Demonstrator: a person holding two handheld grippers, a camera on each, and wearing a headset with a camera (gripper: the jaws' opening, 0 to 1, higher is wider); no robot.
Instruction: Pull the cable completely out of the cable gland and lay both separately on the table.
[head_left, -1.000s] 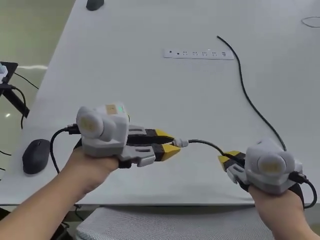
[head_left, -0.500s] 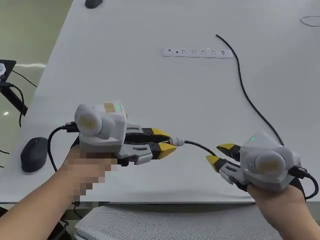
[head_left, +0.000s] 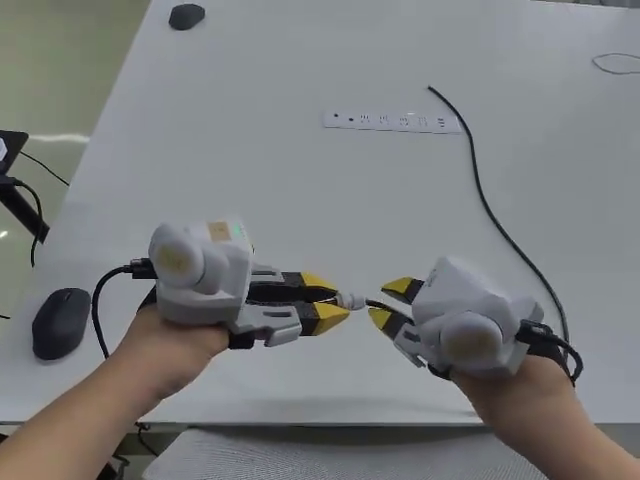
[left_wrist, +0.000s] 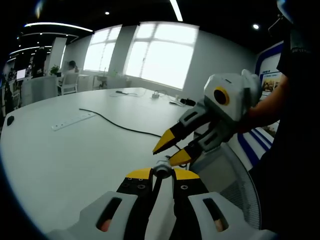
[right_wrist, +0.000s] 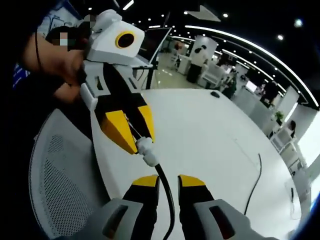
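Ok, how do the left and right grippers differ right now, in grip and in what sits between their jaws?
The left gripper is shut, while the right gripper is open. The left gripper pinches the white cable gland at its tips, while the right gripper only straddles the black cable without clamping it. In the head view the left gripper points right and the right gripper points left. Both have yellow tips and face each other closely over the table.

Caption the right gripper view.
Left gripper clamps the cable gland; its black cable runs between the right gripper's open jaws.
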